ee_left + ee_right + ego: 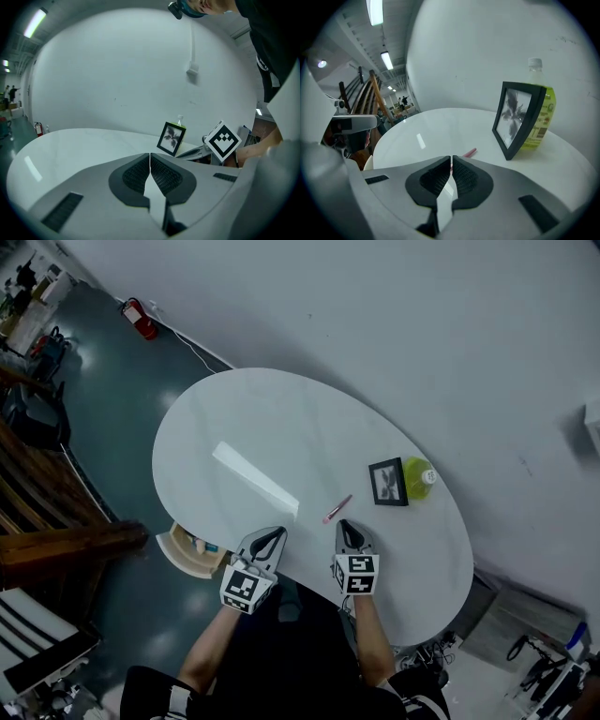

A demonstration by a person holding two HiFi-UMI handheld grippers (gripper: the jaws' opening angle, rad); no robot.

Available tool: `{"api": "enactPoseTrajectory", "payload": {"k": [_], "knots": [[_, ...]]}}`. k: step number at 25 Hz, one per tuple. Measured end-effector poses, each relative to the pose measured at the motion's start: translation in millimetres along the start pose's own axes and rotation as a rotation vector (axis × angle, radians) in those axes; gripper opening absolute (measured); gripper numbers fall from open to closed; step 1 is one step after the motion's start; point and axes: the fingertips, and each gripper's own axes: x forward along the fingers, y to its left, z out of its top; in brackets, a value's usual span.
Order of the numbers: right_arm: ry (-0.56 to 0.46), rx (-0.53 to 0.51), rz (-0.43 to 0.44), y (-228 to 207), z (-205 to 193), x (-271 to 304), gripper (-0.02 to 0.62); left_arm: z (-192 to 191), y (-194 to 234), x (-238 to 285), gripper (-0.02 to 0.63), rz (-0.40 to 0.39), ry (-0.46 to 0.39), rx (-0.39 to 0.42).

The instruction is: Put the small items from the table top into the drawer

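A thin pink pen (337,509) lies on the white oval table (281,427), just beyond my right gripper (345,524); it shows again as the pink pen (469,153) in the right gripper view. Behind it a black picture frame (388,482) stands against a yellow-green bottle (419,477). My left gripper (274,532) hangs over the table's near edge, to the left of the right one. Both grippers are shut with nothing between their jaws. An open wooden drawer (190,554) with small items inside sticks out under the table at the left.
A fire extinguisher (141,319) stands on the floor by the far wall. Wooden stairs or furniture (42,502) rise at the left. The frame (169,138) and my right gripper's marker cube (223,140) show in the left gripper view.
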Motion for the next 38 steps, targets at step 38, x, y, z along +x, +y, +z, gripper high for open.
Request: {"api": "enactPoseTrajectory", "payload": {"k": [38], "knots": [[0.160, 0.045, -0.078, -27.8, -16.4, 54.7, 0.067, -8.4, 13.2, 18.7, 0.021, 0.031, 0.049, -0.045]]}}
